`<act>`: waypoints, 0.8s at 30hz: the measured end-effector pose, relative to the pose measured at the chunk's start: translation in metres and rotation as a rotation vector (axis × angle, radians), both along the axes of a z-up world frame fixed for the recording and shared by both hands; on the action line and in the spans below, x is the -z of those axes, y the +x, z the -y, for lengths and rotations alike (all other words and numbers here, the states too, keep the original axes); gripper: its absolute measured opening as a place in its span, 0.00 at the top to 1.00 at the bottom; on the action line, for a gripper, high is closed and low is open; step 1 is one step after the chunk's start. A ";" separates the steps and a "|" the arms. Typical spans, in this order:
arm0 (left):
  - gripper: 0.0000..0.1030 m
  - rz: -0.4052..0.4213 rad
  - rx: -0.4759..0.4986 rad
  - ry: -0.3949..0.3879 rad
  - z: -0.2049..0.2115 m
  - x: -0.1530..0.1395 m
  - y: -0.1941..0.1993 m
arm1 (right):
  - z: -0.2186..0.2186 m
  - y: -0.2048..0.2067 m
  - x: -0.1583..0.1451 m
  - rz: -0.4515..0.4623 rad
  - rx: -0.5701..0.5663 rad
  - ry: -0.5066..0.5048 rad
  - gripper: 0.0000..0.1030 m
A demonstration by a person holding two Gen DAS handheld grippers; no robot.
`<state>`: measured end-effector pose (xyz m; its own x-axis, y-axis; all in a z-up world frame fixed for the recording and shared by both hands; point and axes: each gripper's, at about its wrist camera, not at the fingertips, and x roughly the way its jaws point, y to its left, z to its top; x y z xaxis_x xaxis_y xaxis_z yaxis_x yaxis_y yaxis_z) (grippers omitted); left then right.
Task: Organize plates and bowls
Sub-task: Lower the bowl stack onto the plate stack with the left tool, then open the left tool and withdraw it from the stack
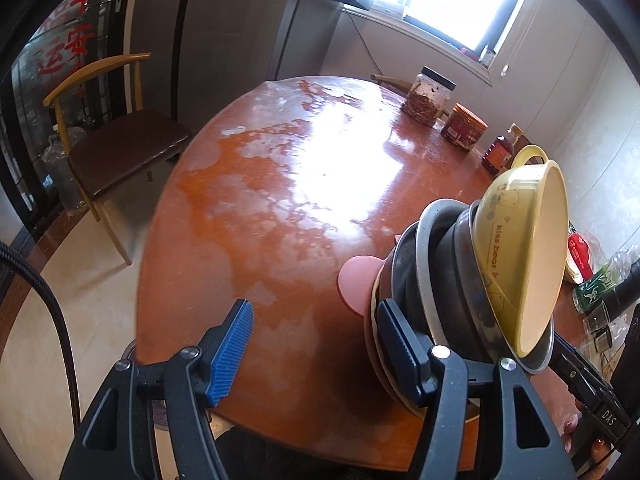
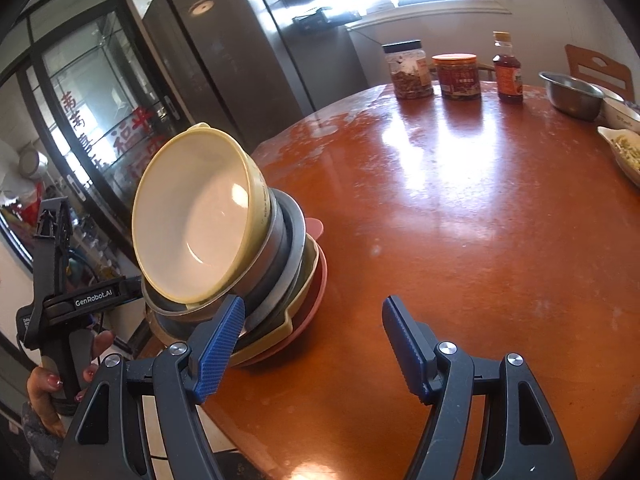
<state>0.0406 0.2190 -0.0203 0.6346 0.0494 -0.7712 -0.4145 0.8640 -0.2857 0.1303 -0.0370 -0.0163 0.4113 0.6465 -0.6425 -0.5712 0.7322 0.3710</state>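
A leaning stack of dishes stands near the table's front edge. A yellow bowl (image 1: 524,256) (image 2: 200,216) sits tilted on top, over metal bowls (image 1: 452,280) (image 2: 280,256), a yellow dish (image 2: 296,312) and pink plates (image 1: 358,284) (image 2: 316,300) at the bottom. My left gripper (image 1: 316,348) is open, its right finger beside the stack's base. My right gripper (image 2: 312,344) is open, its left finger close to the stack's lower rim. The stack hides its own lower dishes in part.
The round red-brown table (image 1: 280,184) (image 2: 460,220) carries a clear jar (image 2: 408,69), a red tin (image 2: 457,76), a sauce bottle (image 2: 507,70), a steel bowl (image 2: 570,92) and a food dish (image 2: 624,148) at the back. A chair (image 1: 116,140) stands at the left.
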 end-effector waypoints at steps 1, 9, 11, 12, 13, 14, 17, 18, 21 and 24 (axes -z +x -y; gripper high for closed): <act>0.38 -0.002 0.009 0.001 0.004 0.000 0.004 | 0.003 0.002 0.001 -0.002 0.006 0.000 0.29; 0.38 -0.013 0.075 0.011 0.036 0.000 0.037 | 0.027 0.015 0.005 -0.006 0.072 0.004 0.29; 0.38 -0.016 0.084 0.014 0.041 0.000 0.043 | 0.033 0.018 0.005 -0.005 0.084 0.007 0.29; 0.38 -0.016 0.089 0.016 0.044 0.000 0.046 | 0.036 0.020 0.006 -0.007 0.091 0.010 0.29; 0.38 -0.017 0.092 0.017 0.046 0.000 0.049 | 0.040 0.022 0.006 -0.010 0.100 0.014 0.29; 0.38 -0.017 0.095 0.015 0.049 0.000 0.051 | 0.043 0.023 0.006 -0.012 0.106 0.017 0.29; 0.38 -0.018 0.101 0.018 0.053 0.001 0.054 | 0.049 0.024 0.006 -0.013 0.122 0.022 0.29; 0.37 -0.018 0.096 0.020 0.054 0.001 0.055 | 0.052 0.024 0.006 -0.013 0.129 0.023 0.29; 0.37 -0.020 0.088 0.031 0.056 0.000 0.052 | 0.057 0.023 0.004 -0.003 0.143 0.025 0.29; 0.37 -0.019 0.080 0.046 0.059 -0.002 0.047 | 0.061 0.020 0.001 0.006 0.158 0.028 0.29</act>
